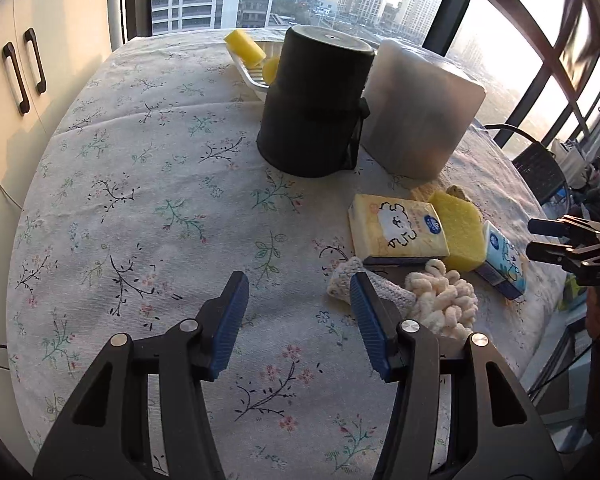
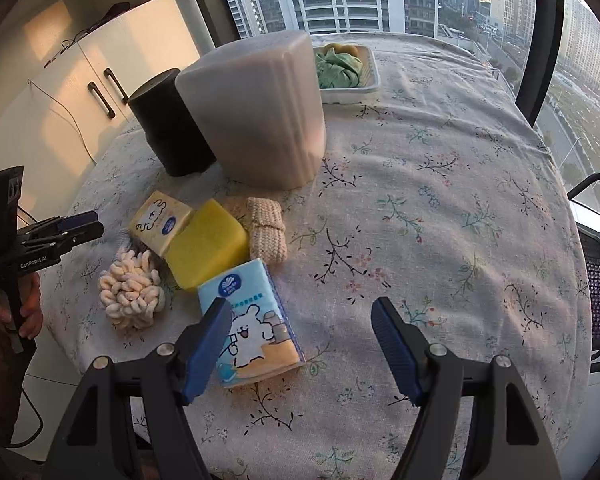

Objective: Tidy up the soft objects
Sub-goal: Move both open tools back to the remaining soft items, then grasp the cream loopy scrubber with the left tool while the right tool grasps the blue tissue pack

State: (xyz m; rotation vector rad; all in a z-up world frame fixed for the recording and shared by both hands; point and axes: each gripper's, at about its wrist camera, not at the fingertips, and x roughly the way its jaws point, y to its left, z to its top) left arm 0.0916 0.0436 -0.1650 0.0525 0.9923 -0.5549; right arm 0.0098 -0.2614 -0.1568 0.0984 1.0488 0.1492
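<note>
Blue ribbed pads face each other across a clear gap on our left hand-held gripper [image 1: 298,304], jaws apart and holding nothing, hovering over the floral cloth of the bench [image 1: 140,200]. Our right hand-held gripper [image 2: 300,332] also stands apart and empty, wider than the left, with the blue tissue pack [image 2: 256,320] lying just under its left pad, not clamped.

Outward from the left gripper, the soft things sit in one cluster near the bench's front edge: a knitted cream cloth [image 1: 340,280] right beside the right pad, a loopy cream chenille ball [image 1: 444,300] touching it, then the yellow tissue pack [image 1: 396,228], the yellow sponge [image 1: 460,236] leaning against it, and a second knitted cloth [image 2: 266,228] behind the sponge. Farther back stand a black cylinder [image 1: 316,104] and a frosted grey container [image 1: 420,112], with two white trays beyond, one holding yellow sponges [image 1: 246,46], the other a green cloth [image 2: 336,68].

We judge all of these light and yielding. The blue pack should squash a little but keep its block shape; its long axis runs away from us, tilted slightly left in the right wrist view, so closing across its short width, at mid-length, looks safest. The chenille ball has no clear axis and could be pinched anywhere, though loops may snag.
</note>
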